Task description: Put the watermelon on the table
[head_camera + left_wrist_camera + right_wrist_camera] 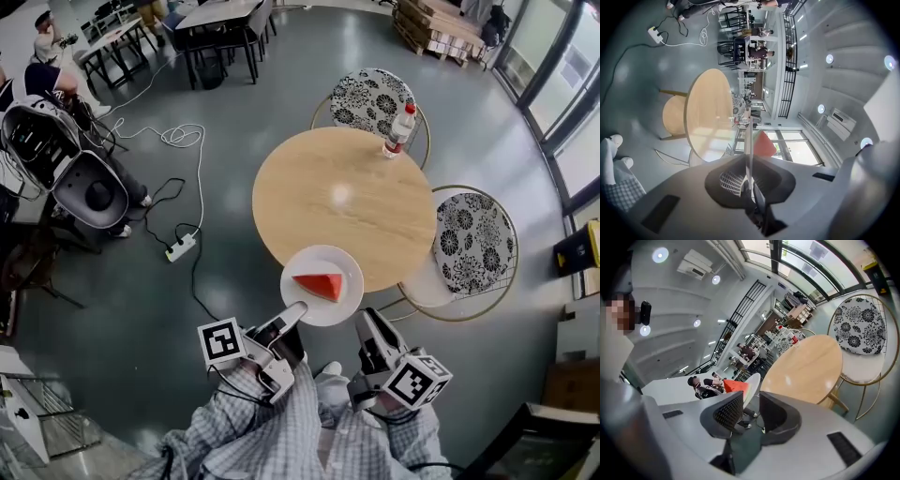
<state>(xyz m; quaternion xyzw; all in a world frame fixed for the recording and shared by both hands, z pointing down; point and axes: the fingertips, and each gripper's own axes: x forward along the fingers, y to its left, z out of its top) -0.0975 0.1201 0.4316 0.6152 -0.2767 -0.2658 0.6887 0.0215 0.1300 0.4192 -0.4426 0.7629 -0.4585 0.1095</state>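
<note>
Pinches the rim of the plate [307, 259] in the left gripper [292, 317], with the watermelon [320, 284] on top and the near edge of the table [347, 197] just ahead, beside the wide-open, empty right gripper [371, 324]

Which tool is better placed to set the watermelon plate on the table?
The left tool: it grips the plate, watermelon aboard, beside the table; the right tool is open, empty.

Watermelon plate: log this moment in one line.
left claw: shut on plate rim | watermelon: on plate, by table edge | right claw: open, empty
</note>
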